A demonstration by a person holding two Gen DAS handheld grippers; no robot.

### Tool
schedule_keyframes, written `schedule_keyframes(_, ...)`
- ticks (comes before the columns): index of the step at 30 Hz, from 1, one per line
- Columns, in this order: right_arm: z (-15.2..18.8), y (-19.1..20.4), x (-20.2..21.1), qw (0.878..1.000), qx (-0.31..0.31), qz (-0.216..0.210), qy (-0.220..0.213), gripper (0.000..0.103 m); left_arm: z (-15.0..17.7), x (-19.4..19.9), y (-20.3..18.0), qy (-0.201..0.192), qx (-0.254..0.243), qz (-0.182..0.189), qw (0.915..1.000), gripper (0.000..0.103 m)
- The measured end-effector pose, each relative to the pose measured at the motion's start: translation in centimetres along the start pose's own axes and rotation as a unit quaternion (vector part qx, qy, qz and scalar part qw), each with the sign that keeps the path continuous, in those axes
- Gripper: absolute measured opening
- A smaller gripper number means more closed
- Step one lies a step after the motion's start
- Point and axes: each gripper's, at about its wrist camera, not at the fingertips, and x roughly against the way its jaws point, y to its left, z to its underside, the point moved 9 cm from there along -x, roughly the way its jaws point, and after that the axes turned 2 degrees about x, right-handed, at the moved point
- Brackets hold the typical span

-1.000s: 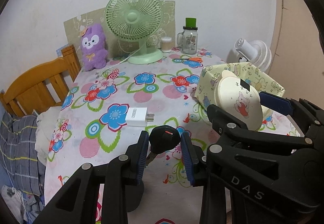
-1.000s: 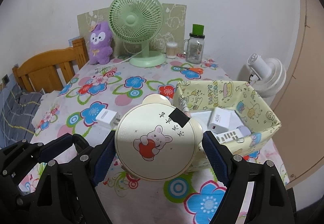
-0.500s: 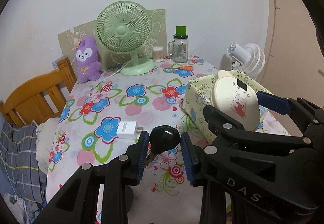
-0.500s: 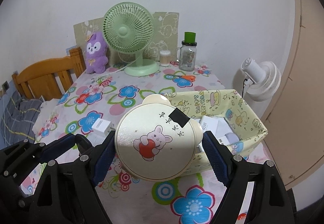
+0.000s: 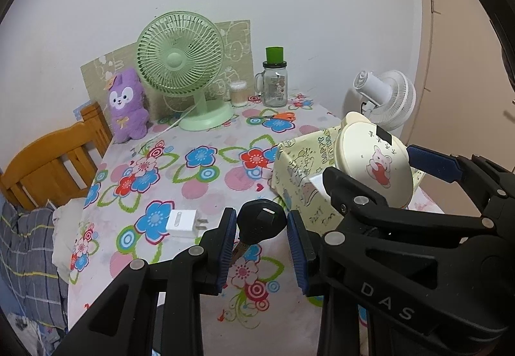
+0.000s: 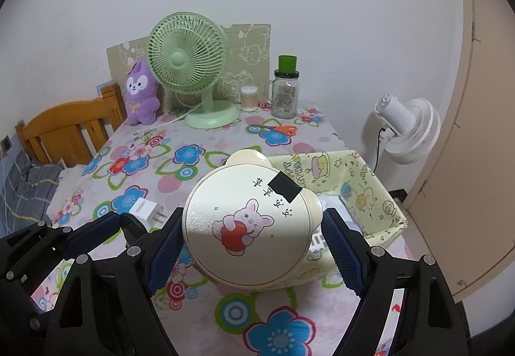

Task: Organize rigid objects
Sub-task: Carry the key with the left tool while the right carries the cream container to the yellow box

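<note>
My left gripper is shut on a black-headed key, held above the flowered tablecloth. My right gripper is shut on a round cream case with a pink bear picture, held above the front edge of a yellow cartoon-print basket. The case and basket also show in the left wrist view, to the right of the key. A white charger plug lies on the cloth left of the key; it also shows in the right wrist view. White items lie inside the basket, mostly hidden.
At the table's back stand a green desk fan, a purple plush, a glass jar with green lid, a small cotton-swab jar and orange scissors. A wooden chair stands left, a white floor fan right.
Both grippers have risen and drawn back from the table, each keeping its object. The charger plug and basket stay in place.
</note>
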Motion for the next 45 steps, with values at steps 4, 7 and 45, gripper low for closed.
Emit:
schedule_keyframes(4, -0.3, -0.9, -0.2, 1.0, -0.002, 0.0, 0.001, 0.084, -0.6, -0.4, -0.8, 0.001, -0.002, -0.001, 1.0, 0.033)
schedule_keyframes(7, -0.5, -1.6, -0.4, 1.0, -0.005, -0.001, 0.002, 0.084, -1.1, -0.5, -1.4, 0.0, -0.005, -0.001, 1.0, 0.033)
schedule_keyframes(45, -2.0, -10.9, -3.4, 0.999, -0.035, 0.021, 0.02, 0.084, -4.9, -4.8, -9.0, 0.012, -0.06, 0.01, 0.9981, 0.033)
